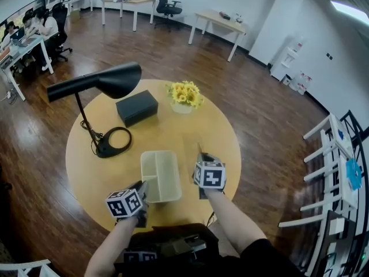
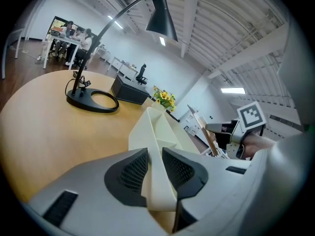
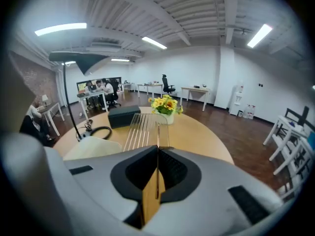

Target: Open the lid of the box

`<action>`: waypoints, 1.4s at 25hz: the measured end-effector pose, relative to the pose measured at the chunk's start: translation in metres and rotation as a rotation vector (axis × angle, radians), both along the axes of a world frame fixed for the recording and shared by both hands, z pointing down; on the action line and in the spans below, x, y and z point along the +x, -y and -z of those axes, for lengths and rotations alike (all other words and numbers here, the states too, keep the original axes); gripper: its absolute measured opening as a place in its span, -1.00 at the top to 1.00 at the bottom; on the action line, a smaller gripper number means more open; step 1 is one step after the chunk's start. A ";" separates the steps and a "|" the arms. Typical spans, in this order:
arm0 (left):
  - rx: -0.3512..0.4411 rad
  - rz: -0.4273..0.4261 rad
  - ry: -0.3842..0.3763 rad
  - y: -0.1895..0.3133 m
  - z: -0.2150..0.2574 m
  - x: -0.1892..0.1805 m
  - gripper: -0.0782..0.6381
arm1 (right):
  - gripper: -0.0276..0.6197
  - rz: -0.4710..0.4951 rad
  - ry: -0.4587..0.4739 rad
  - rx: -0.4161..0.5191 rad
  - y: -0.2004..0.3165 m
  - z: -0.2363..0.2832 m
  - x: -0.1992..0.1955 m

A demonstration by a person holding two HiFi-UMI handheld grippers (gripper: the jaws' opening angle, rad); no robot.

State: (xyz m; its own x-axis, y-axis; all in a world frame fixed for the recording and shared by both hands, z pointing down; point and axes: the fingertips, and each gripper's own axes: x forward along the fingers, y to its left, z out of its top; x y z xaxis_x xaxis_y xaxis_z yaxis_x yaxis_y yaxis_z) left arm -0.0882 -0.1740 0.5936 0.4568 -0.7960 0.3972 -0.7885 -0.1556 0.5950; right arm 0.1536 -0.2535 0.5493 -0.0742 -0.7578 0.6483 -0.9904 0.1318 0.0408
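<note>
On your round table (image 1: 225, 137), the divided box (image 1: 161, 175) lies toward 6 o'clock. The lamp base (image 1: 113, 141) stands at 9 o'clock, the closed case (image 1: 136, 107) at 11 and the flower vase (image 1: 184, 97) at 1. The lid (image 3: 142, 132) stands on edge at the box's 3 o'clock.

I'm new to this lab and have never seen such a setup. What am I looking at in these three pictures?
There is no robot here: a person holds a two-jaw gripper in each hand. One picture comes from a camera on the person's head, looking down. The other two cameras ride on the grippers and look along their jaws. On the round table stand a black lamp, a black box, yellow flowers and a cream divided box. The left gripper is shut on that box's wall. The right gripper is shut on the thin wooden lid, which is off the box.
</note>
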 end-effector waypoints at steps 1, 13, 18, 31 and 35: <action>0.007 0.004 -0.002 0.000 0.000 0.000 0.57 | 0.88 -0.017 -0.028 -0.017 0.001 -0.010 0.020; 0.045 0.009 0.015 -0.002 0.002 -0.002 0.55 | 0.88 -0.076 -0.096 -0.170 -0.028 -0.142 0.088; 0.059 -0.021 0.064 -0.003 0.002 0.002 0.52 | 0.88 -0.094 -0.106 -0.159 -0.027 -0.154 0.090; 0.148 -0.010 0.004 0.003 0.026 -0.007 0.52 | 0.64 -0.117 0.136 0.014 -0.024 -0.087 0.091; 0.311 -0.047 0.019 0.006 0.072 -0.009 0.52 | 0.85 -0.068 0.221 0.249 -0.026 -0.009 0.092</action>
State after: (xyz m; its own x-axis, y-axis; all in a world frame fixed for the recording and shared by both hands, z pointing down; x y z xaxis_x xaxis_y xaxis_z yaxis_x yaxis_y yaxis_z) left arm -0.0971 -0.1798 0.5220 0.4907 -0.8588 0.1472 -0.7868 -0.3642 0.4982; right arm 0.2459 -0.2274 0.5579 -0.1362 -0.8990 0.4163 -0.9851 0.0783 -0.1531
